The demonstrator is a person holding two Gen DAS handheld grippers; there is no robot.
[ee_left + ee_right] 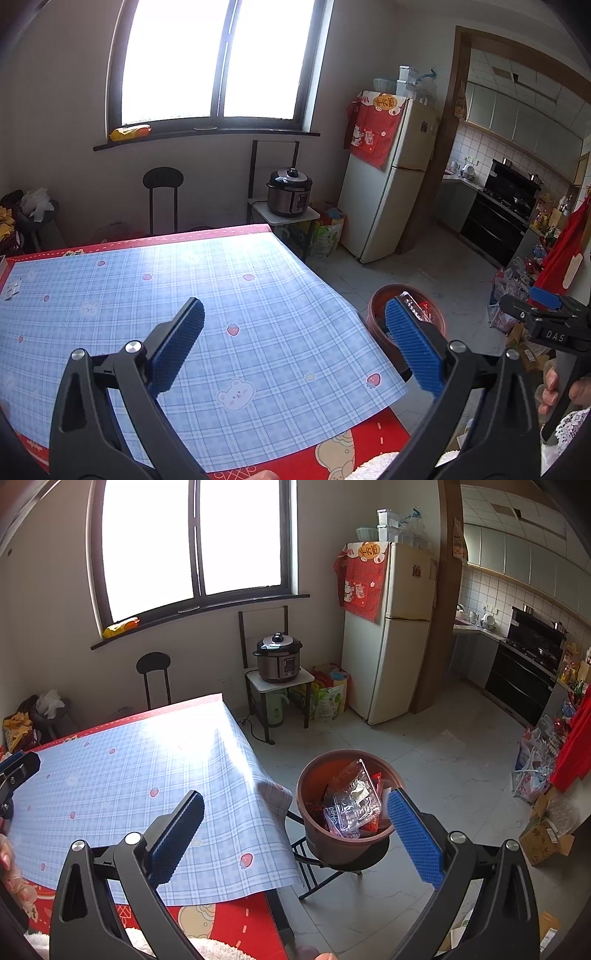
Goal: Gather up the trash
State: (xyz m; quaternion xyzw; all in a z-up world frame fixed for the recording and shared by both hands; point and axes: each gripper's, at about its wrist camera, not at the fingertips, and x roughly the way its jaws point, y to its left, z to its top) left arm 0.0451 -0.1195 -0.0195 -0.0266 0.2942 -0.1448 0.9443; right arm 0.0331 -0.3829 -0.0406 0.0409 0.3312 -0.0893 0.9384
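Note:
A brown trash bin (345, 843) stands on a black stool beside the table's right edge. It holds a clear plastic clamshell (356, 797) and several wrappers. The bin also shows in the left wrist view (376, 321), partly behind a finger. My right gripper (295, 812) is open and empty, above the gap between table and bin. My left gripper (295, 328) is open and empty over the table's right part. A small white scrap (12, 288) lies at the table's far left edge. The right gripper also shows in the left wrist view (550, 317), off to the right.
The table (184, 273) has a blue checked sheet over a red cloth. A black chair (162, 195) stands behind it, a pressure cooker (279, 657) on a small stand, a fridge (395, 627), bags and boxes (543, 834) on the floor at the right.

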